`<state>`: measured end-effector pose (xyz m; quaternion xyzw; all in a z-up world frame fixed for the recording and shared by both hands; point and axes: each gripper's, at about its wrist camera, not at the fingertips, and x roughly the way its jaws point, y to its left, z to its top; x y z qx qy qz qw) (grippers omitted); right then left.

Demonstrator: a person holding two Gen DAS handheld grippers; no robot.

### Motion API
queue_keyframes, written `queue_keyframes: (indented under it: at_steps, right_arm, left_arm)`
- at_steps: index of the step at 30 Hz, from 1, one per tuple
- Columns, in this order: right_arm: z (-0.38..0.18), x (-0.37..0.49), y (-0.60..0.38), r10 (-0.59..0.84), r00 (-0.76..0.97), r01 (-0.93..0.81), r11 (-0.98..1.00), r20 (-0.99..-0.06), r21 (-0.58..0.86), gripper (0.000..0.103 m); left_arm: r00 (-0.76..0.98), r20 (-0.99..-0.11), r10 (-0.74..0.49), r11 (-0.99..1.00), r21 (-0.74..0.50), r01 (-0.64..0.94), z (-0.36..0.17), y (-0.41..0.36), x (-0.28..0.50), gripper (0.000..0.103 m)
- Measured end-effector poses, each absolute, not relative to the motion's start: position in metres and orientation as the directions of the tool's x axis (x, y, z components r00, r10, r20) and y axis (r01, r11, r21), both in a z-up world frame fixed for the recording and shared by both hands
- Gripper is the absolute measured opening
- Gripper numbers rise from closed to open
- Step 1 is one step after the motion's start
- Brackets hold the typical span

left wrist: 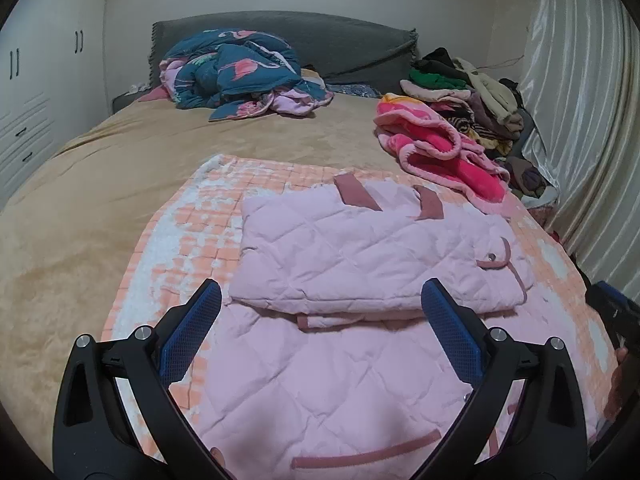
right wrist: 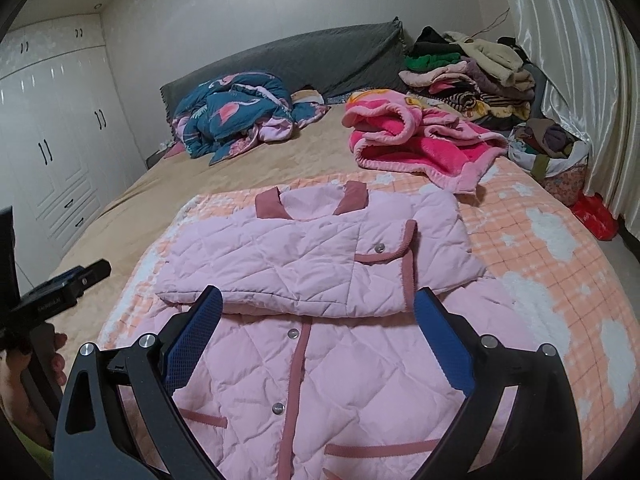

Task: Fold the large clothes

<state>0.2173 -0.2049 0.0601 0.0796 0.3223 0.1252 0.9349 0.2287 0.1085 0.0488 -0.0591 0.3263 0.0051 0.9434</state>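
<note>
The left hand-held gripper (left wrist: 321, 305) has its two blue-padded fingers (left wrist: 191, 332) spread wide and holds nothing. It hovers over the near part of one pink quilted jacket (left wrist: 352, 264). The right hand-held gripper (right wrist: 318, 307) is also wide, with nothing between its two fingers (right wrist: 444, 346), and it hovers over the same jacket near the folded edge. In the right wrist view, the left gripper is seen from the side at the left border, with a person's hand (right wrist: 24, 380) around its handle.

The jacket lies flat on one orange and white checked blanket (right wrist: 532, 248), which is spread over the near part of the bed (left wrist: 120, 168). The upper part of the jacket is folded down over the lower part, so that the two dark pink collar ends (right wrist: 312, 200) point toward the headboard (left wrist: 340, 40). Three metal snaps show in the right wrist view: one on the folded pocket flap (right wrist: 380, 247) and two along the front band (right wrist: 292, 334).

Beyond the blanket, on the right, lies one crumpled bright pink fleece garment (left wrist: 440, 148), touching the blanket's far corner. Behind it is one pile of folded clothes (left wrist: 468, 92) near the curtain (left wrist: 580, 120). One blue duvet with flamingo print (left wrist: 240, 72) is heaped against the grey headboard. One bag filled with clothes (right wrist: 552, 160) stands beside the bed, and a white wardrobe (right wrist: 56, 132) is on the left.
</note>
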Motion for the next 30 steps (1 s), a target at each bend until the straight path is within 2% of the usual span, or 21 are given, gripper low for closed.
queue_keyframes:
  at_steps: [14, 30]
  right_arm:
    - [0.062, 0.188, -0.228, 0.260, 0.767, -0.157, 0.962, -0.586, 0.222, 0.096]
    - [0.062, 0.161, -0.246, 0.254, 0.767, -0.157, 0.965, -0.589, 0.211, 0.096]
  left_arm:
    - [0.781, -0.623, -0.042, 0.997, -0.081, -0.010, 0.023, 0.083, 0.186, 0.094]
    - [0.785, -0.618, -0.027, 0.995, -0.095, -0.041, 0.026, 0.089, 0.135, 0.094]
